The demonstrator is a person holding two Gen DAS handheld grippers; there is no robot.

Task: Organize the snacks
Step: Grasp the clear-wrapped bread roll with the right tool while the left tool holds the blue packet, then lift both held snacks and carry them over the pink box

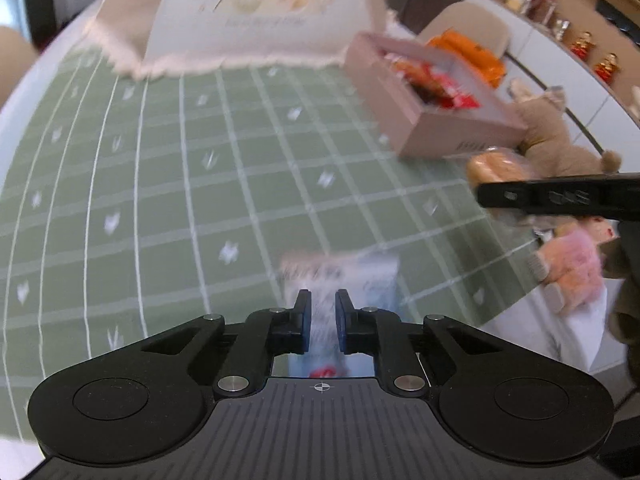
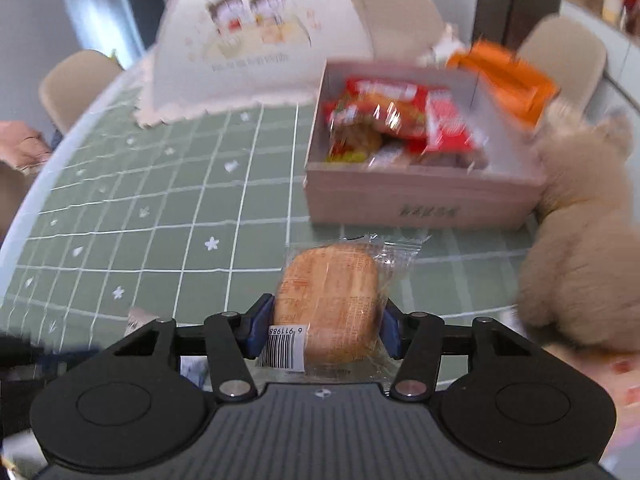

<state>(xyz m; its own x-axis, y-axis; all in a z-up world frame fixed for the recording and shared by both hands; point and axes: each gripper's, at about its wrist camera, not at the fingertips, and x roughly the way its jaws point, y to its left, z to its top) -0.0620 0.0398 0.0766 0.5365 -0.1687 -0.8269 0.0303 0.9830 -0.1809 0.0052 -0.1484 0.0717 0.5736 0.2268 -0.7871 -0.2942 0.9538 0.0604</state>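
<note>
My right gripper (image 2: 326, 320) is shut on a wrapped bread bun (image 2: 332, 292) in clear plastic, held above the green checked tablecloth in front of the pink cardboard box (image 2: 416, 200). The box holds several red and orange snack packets (image 2: 400, 120). My left gripper (image 1: 322, 312) is shut on a pale blue and white snack packet (image 1: 340, 276), held low over the cloth. In the left wrist view the box (image 1: 436, 120) stands at the upper right, and the right gripper's finger (image 1: 552, 198) with the bun (image 1: 494, 168) shows at the right edge.
A white mesh food cover (image 2: 260, 40) stands at the back of the table. A beige plush bear (image 2: 584, 240) sits right of the box. An orange packet (image 2: 508, 80) lies behind the box. A small wrapped snack (image 2: 138, 318) lies at the left. Beige chairs surround the table.
</note>
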